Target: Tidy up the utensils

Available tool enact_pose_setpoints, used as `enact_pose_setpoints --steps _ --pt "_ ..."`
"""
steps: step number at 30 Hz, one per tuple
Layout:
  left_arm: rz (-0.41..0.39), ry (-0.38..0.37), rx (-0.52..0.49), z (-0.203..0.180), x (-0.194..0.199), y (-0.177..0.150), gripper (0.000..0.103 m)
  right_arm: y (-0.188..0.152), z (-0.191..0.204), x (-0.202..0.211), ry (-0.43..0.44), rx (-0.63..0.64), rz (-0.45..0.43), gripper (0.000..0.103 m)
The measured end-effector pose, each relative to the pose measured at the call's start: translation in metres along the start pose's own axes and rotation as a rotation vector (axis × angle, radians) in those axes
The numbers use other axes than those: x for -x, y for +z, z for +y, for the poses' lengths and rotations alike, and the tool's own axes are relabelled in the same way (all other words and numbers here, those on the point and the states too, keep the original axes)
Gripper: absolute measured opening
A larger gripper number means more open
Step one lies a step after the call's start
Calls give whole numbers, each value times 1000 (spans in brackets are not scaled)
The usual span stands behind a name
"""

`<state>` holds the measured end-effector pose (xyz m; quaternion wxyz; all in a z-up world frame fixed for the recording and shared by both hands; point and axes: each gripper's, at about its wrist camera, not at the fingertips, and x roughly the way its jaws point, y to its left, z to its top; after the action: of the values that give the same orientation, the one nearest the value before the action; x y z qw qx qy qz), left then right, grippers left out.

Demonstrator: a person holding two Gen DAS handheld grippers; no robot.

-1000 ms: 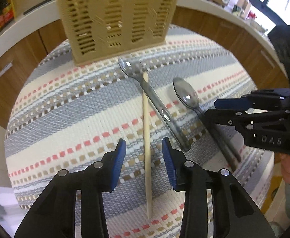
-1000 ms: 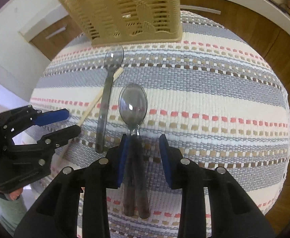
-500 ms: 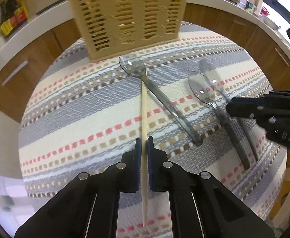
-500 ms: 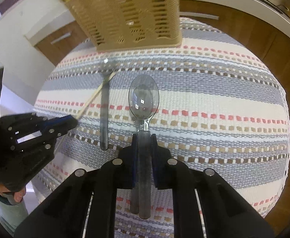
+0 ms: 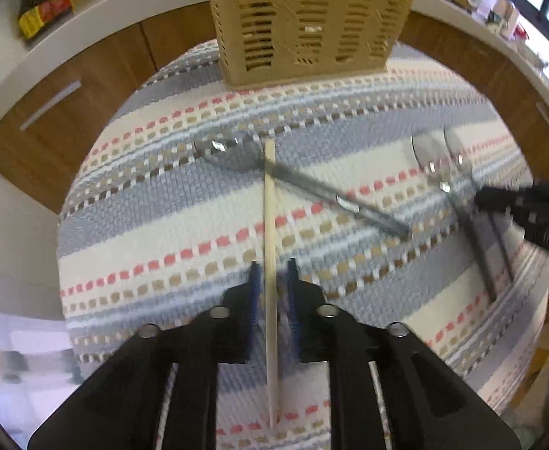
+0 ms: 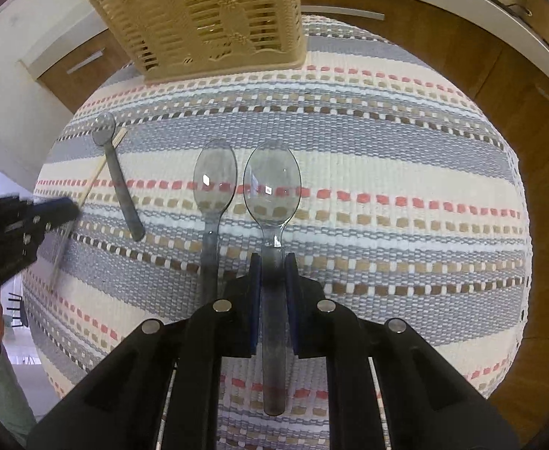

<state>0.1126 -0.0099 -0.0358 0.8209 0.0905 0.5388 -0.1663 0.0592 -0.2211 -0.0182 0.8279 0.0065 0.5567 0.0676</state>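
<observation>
My left gripper (image 5: 272,275) is shut on a wooden chopstick (image 5: 270,225) and holds it above the striped cloth. My right gripper (image 6: 273,266) is shut on the handle of a clear grey plastic spoon (image 6: 272,187), lifted off the cloth. A second clear spoon (image 6: 213,183) lies just left of it on the cloth. A third grey spoon (image 5: 293,180) lies across under the chopstick's far end. The beige slotted utensil basket (image 5: 312,18) stands at the far edge of the cloth; it also shows in the right wrist view (image 6: 207,18).
The striped woven cloth (image 6: 405,187) covers a round table. Wooden cabinets and a white counter (image 5: 98,26) curve behind. The other gripper shows at the edge of each view, left gripper (image 6: 15,232), right gripper (image 5: 529,213).
Both grippers closed on their utensils, the left on the chopstick and the right on one spoon, then lifted them; the held spoon has separated from the one beside it.
</observation>
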Motion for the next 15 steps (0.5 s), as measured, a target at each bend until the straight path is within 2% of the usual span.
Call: enact_pose_setpoints --steps 1,8,11,12,15 --pt "-5 1 7 2 -1 4 22 0 0 1 -1 4 0 10" --pt "22 22 6 1 -16 36 22 2 2 -2 9 18 10 10" --pt "4 -8 -2 -2 -14 45 24 2 1 -2 13 13 10 10" --pt "-1 -17 -6 -5 -16 50 25 2 -1 -2 13 12 10 10" --pt "-44 -52 -21 -1 -25 64 39 3 -5 -1 25 7 10 10"
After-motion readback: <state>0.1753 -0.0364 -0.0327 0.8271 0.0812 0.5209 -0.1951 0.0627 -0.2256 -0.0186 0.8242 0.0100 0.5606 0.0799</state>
